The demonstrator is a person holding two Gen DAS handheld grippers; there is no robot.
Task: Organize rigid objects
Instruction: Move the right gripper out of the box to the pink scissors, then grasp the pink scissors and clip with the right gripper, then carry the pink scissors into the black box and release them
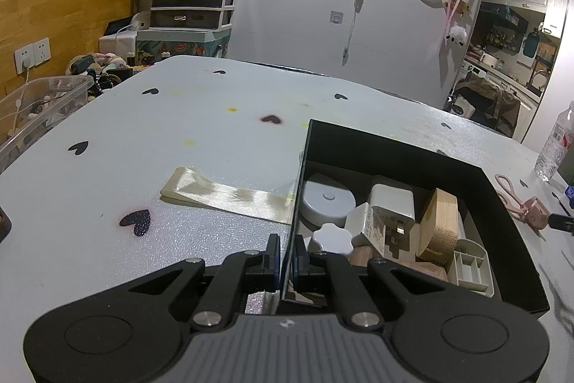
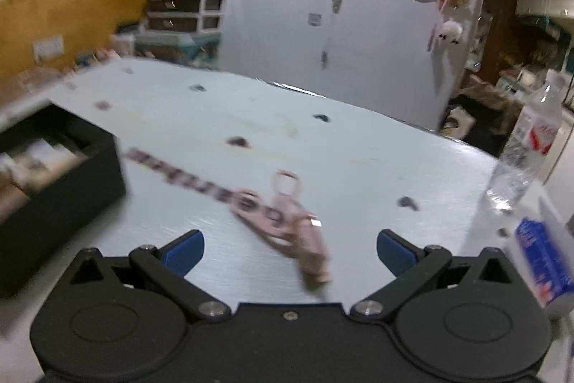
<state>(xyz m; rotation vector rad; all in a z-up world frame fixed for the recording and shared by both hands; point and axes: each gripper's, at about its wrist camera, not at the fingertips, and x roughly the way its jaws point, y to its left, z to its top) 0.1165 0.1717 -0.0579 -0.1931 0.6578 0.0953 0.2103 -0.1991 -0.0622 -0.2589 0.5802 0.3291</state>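
A satin ribbon [image 1: 229, 196] lies flat on the pebbled white worktop [image 1: 179, 117]; the left hand-held gripper [image 1: 286, 257] is clamped on the thin wall of the black box [image 1: 495, 203] holding chargers and wooden blocks; the right hand-held gripper [image 2: 290, 250] stands apart over pink scissors [image 2: 287, 218]; a ridged plastic bottle [image 2: 527, 149] stands by the right edge.

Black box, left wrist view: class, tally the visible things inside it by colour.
White: 4 (disc, charger, carton, knob)
Wood: 3 (oval block, lower blocks)
Pale grey: 1 (tray)
Total in box: 8 visible; more may be hidden.
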